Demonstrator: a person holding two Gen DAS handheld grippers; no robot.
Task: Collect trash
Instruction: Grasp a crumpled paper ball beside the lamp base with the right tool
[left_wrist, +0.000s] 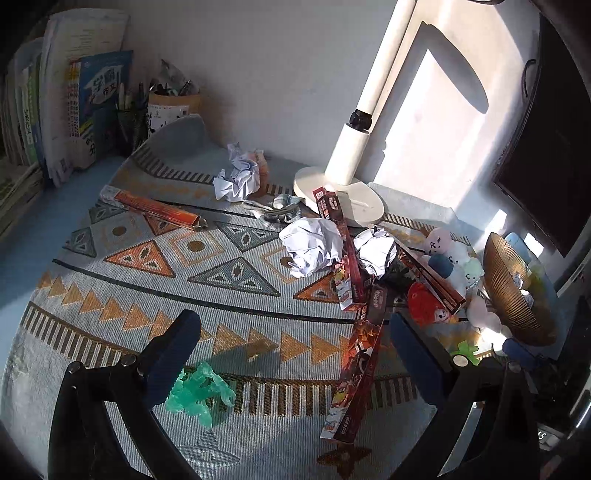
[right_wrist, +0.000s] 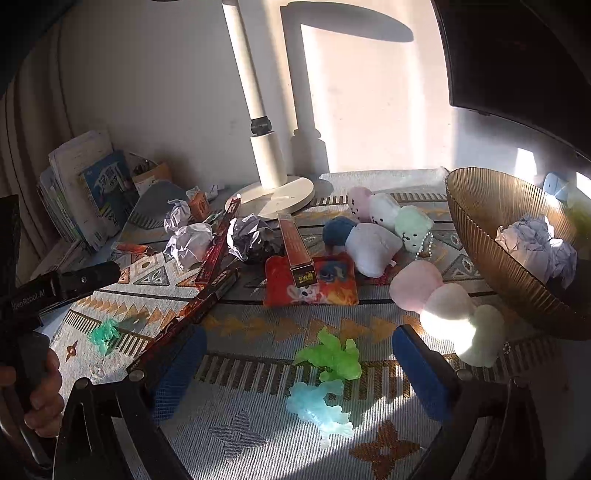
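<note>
Looking barely started: one crumpled white paper ball (right_wrist: 535, 247) sits in the ribbed amber bowl (right_wrist: 480, 229), several more crumpled paper wads (left_wrist: 312, 245) remain, both left gripper (left_wrist: 291, 358) and right gripper (right_wrist: 299, 373) gaping empty.

Colours and patterns across the cluttered desk

Grey cloth (left_wrist: 147, 258) woven with orange and gold triangles, grey diamonds, striped bands. White crumpled paper balls (left_wrist: 312, 245); red-and-brown printed cartons (left_wrist: 354, 369); ribbed amber-brown bowl (right_wrist: 491, 254); pastel pink, white, mint plush toys (right_wrist: 384, 218); translucent green (right_wrist: 332, 356) and pale blue (right_wrist: 317, 410) figures; white lamp (right_wrist: 273, 166); blue-padded black claws.
</note>
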